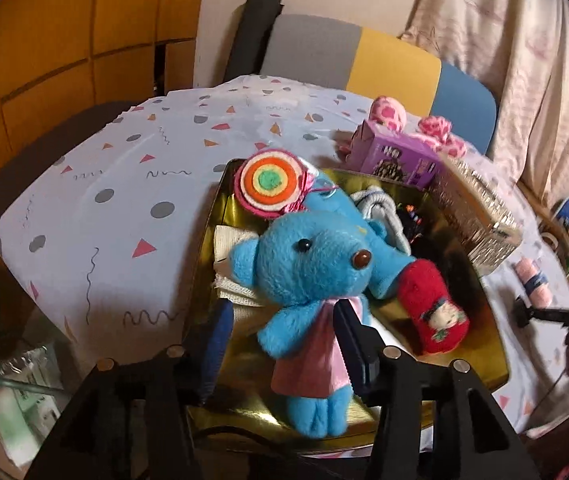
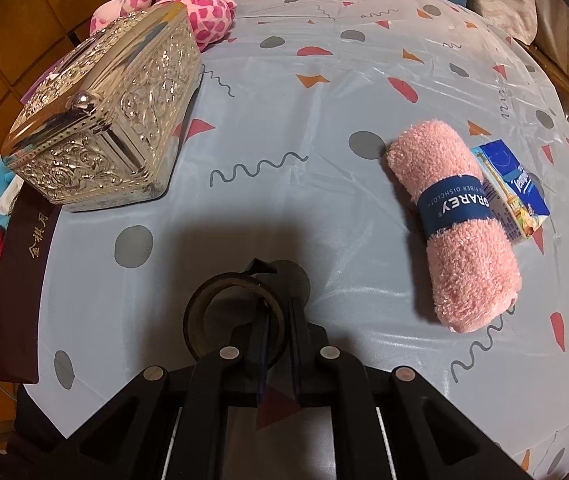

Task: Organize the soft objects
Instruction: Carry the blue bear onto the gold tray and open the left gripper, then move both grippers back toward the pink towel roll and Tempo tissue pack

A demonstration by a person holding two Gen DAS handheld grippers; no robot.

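Your left gripper (image 1: 280, 344) stands with its jaws parted on either side of the blue plush bear (image 1: 312, 280); the right finger (image 1: 354, 344) lies against the bear's pink dress, while the blue-padded left finger (image 1: 216, 340) is clear of it. Whether the toy is truly pinched cannot be told. The bear lies in the gold-lined box (image 1: 480, 344), its feet toward you at the near edge. Just beside its head, to your right, sits a red rolled cloth with a small doll face (image 1: 432, 312). Behind the head, a felt lollipop with coloured rings (image 1: 270, 182) leans at the box's far left corner. Grey-white cloth (image 1: 380, 208) lies deeper in the box.

Your right gripper (image 2: 276, 320) is clenched on the rim of a dark tape roll (image 2: 220, 300), which stands on the patterned tablecloth (image 2: 324, 80). Farther out, to your right, the pink rolled dishcloth with a blue band (image 2: 456, 224) lies on the cloth, touching a small blue printed carton (image 2: 512, 188) on its far side. To your left, an ornate silver box (image 2: 108, 120) rests partly on the dark wall of the gold-lined box (image 2: 20, 264). Beyond it lies a pink spotted plush toy (image 2: 200, 12).

At the far edge of the left view, a purple carton (image 1: 396, 156) stands behind the gold-lined box.
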